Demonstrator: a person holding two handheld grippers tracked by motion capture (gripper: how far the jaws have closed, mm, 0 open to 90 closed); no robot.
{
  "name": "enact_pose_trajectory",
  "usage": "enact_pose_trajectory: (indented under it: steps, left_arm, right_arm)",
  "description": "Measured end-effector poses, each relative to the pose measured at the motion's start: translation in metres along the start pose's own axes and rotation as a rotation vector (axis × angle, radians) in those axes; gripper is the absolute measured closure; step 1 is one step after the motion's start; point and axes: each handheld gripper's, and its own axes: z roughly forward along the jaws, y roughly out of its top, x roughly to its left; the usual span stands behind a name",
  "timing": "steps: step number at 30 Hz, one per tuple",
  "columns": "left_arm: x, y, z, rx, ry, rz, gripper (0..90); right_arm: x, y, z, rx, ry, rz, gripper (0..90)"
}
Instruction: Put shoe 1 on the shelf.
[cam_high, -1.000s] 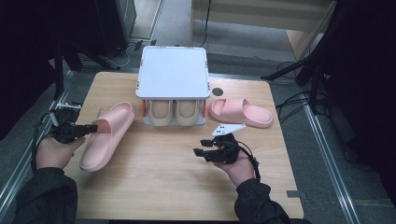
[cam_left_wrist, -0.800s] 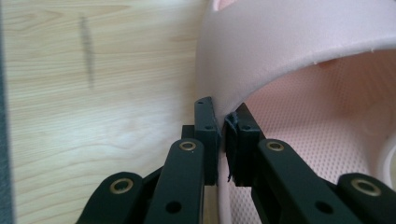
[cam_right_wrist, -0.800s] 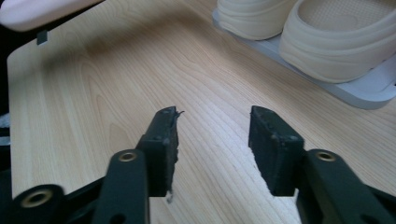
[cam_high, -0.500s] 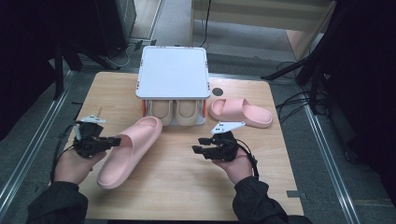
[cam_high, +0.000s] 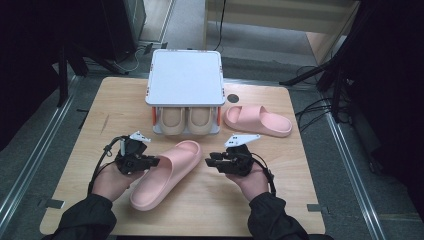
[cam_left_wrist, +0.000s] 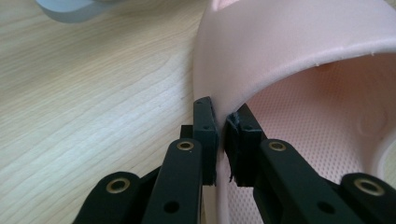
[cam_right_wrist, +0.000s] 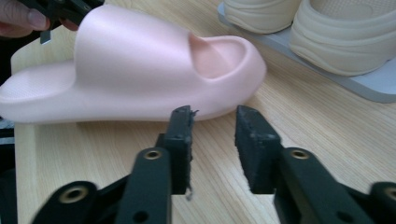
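Here in the high view, the left gripper (cam_high: 150, 162) sits lower left of centre, its jaws clamped on the strap edge of a pink slide (cam_high: 167, 174) that lies slantwise across the middle of the table (cam_high: 100, 125), toe pointing up and to the right. The right gripper (cam_high: 209, 161) is just right of that toe, close to it, jaws aimed at the slide and holding nothing. At upper centre stands a rack (cam_high: 186, 77) with a flat white top, and a beige pair (cam_high: 186, 120) is tucked on its lower shelf. A second pink slide (cam_high: 257, 120) lies right of the rack, well apart from both grippers.

Now the left gripper view: the two black jaws rise from the bottom centre, pinched tight on the thin rim of the slide's strap (cam_left_wrist: 299, 51), one jaw outside and one inside. The dotted footbed shows at right, bare wood at left.

Over to the right gripper view: the jaws stand apart with only table wood between them. The slide (cam_right_wrist: 135, 70) lies across the middle of the frame just beyond them, toe to the right. The left gripper (cam_right_wrist: 60, 9) pokes in at the upper left corner on the strap, and the beige pair (cam_right_wrist: 327, 28) sits at the upper right on the rack's shelf.
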Motion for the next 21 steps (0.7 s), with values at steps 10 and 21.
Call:
enact_pose_trajectory:
  steps: [10,21]
  left_arm:
    - [-0.008,-0.002,0.012,0.020,0.004,0.018,78.7]
    - [-0.002,-0.005,-0.009,-0.041,-0.083,0.033,70.2]
  right_arm:
    - [0.011,-0.006,0.023,0.027,0.015,0.032,85.0]
    - [0.017,-0.009,0.034,0.054,0.007,0.012,86.4]
